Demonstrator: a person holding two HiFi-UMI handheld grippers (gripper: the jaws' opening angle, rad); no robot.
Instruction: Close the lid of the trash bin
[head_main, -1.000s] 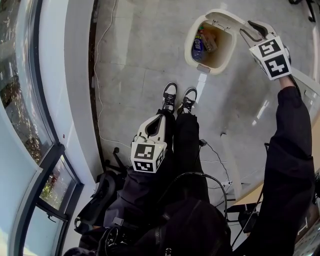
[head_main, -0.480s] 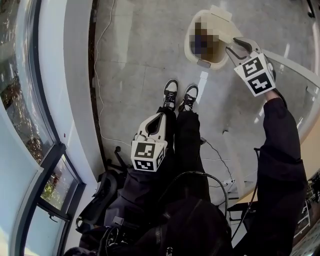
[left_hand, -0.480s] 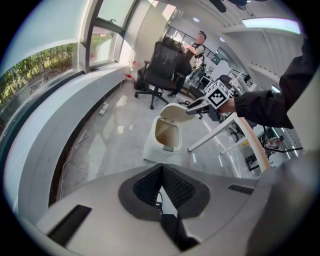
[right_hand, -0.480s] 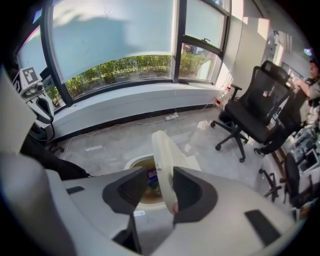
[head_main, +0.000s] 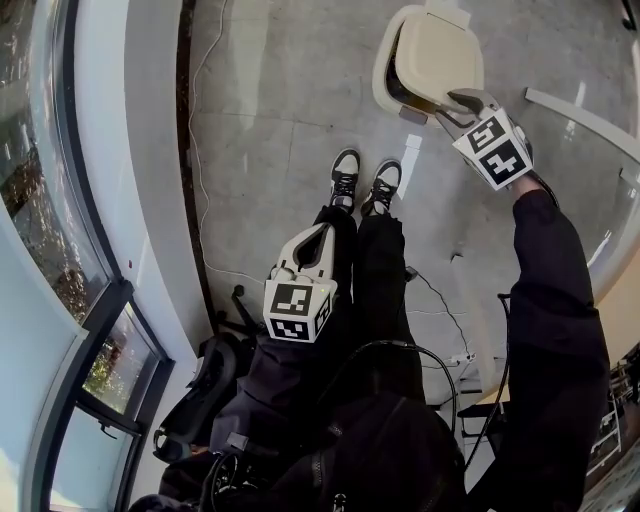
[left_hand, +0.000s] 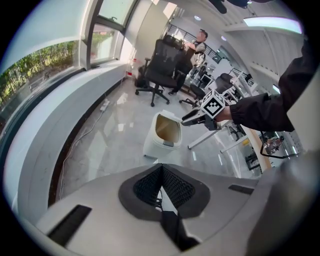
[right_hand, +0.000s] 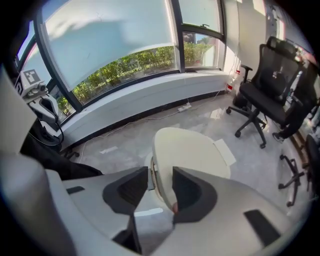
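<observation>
Head view: the right gripper (head_main: 447, 105) is reaching toward the upper right of the frame, where the cream trash bin (head_main: 381, 75) is standing on the grey floor (head_main: 270, 110). The right arm, in a dark sleeve (head_main: 550, 300), is stretching almost straight from the lower right corner up to the gripper's marker cube (head_main: 492, 148). The lid (head_main: 432, 55) is lying tilted over most of the bin's mouth, leaving a dark crescent of opening along its left side.

Right gripper view: the jaws are clamping the near edge of the lid (right_hand: 192, 150). The right-hand pad (right_hand: 187, 192) is pressing on the lid's upper face and the left-hand pad is sitting at its underside, though contact on that side is hard to judge. A curved window (right_hand: 125, 35) is filling the top of this frame.

The left gripper (head_main: 320, 232) is hanging low at the centre of the head view, over the person's dark trousers and pointing toward the two shoes (head_main: 362, 185), well apart from the bin.

Left gripper view: the jaws are pressing together with nothing between them. Beyond them, at the frame's centre, the bin (left_hand: 156, 145) is showing its lid raised at a slant with the right gripper (left_hand: 192, 118) at its upper right edge. An office chair (left_hand: 160, 70) is standing behind it.
</observation>
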